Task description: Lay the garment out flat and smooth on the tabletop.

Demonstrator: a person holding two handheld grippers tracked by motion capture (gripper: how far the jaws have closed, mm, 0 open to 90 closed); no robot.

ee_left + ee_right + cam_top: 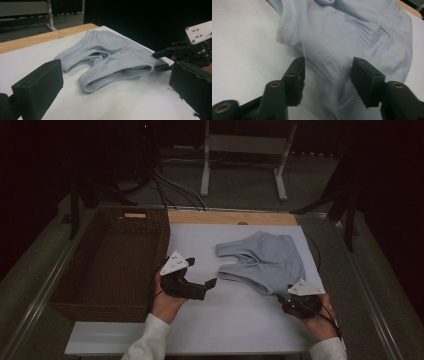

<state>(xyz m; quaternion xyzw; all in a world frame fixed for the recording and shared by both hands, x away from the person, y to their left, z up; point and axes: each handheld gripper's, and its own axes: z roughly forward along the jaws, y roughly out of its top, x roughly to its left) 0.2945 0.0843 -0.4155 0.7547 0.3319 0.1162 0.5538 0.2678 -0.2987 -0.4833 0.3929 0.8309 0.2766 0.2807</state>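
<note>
— Right gripper (327, 67) first: its jaws stand apart over the near edge of the pale blue garment (352, 37), cloth lying between them, but the pads aren't pressing on it. Nothing is pinched yet.

— And from above?

— Lower right of the high view, that gripper (286, 299) sits at the garment's (265, 260) bottom corner, which lies flat on the white board (210, 320), right of centre. The left gripper (212, 283) hovers mid-frame, jaws wide apart, holding nothing, well short of the cloth.

— So how far along would you say?

— Barely begun, I'd judge. The garment is spread out, unfolded, unlifted. The wicker basket (75, 290) at the left stands empty, so if the cloth is bound there, all of that is left: the grab, the lift, the carry.

— Anything you can't make out?

— Plenty. The room is dim; the far edge of the board fades into dark. In the left gripper view, the right gripper (162, 60) shows at the right edge, and I can't tell whether its lower tip touches the fabric or the board.
</note>
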